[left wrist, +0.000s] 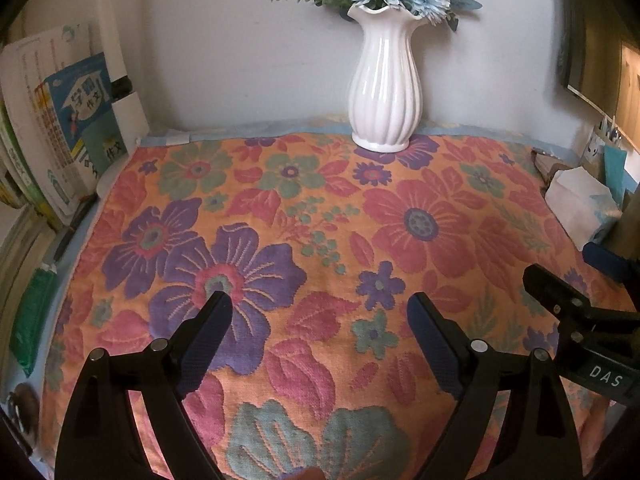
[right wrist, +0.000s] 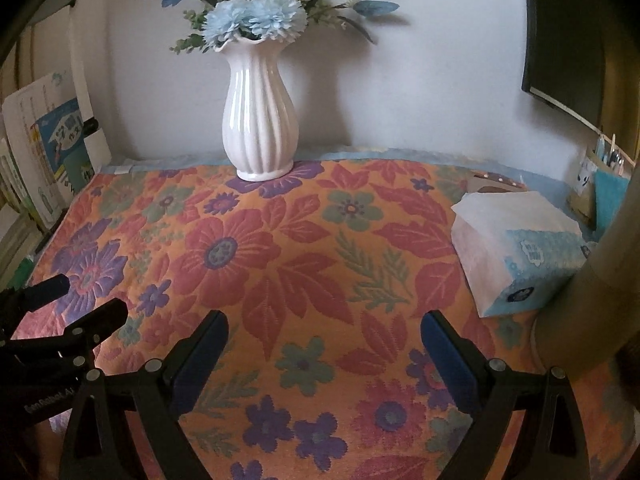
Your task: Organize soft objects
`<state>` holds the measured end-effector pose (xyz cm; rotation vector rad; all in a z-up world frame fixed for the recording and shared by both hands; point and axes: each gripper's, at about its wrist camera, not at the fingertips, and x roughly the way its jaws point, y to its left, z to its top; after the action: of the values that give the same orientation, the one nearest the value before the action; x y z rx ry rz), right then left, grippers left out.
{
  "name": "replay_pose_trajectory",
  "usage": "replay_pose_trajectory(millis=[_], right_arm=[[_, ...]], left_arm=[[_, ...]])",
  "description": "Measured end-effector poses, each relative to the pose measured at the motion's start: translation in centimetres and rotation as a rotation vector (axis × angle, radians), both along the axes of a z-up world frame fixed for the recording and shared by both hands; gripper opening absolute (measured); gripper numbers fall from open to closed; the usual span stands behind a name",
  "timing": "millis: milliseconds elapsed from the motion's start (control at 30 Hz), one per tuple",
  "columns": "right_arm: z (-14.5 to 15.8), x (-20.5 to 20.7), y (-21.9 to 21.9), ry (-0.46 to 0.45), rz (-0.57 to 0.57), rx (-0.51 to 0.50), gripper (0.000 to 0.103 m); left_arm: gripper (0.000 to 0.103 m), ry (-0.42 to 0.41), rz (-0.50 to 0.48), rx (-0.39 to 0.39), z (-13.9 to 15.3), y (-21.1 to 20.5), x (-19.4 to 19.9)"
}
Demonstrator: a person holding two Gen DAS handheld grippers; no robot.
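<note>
Grippers, two: left gripper and right gripper, fingers apart, nothing held, both above the floral towel.
Floral towel, one (the soft item): spread flat, reaching under the vase; no fold visible, so judged unstarted.
Books, several, left of vase.
Tissue pack, one, right of vase.

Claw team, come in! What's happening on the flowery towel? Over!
Left claw and right claw open, empty. Floral towel spread flat, ungrasped. White vase standing on its far edge.
</note>
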<state>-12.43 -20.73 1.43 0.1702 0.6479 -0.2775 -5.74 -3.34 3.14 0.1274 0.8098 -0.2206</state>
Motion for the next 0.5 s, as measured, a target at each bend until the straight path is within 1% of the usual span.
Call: replay_pose_trajectory(millis=[500], right_arm=[[-0.18, 0.40, 0.26, 0.025, 0.005, 0.000, 0.097]], left_arm=[[0.088, 0.011, 0.013, -0.009, -0.01, 0.09, 0.19]])
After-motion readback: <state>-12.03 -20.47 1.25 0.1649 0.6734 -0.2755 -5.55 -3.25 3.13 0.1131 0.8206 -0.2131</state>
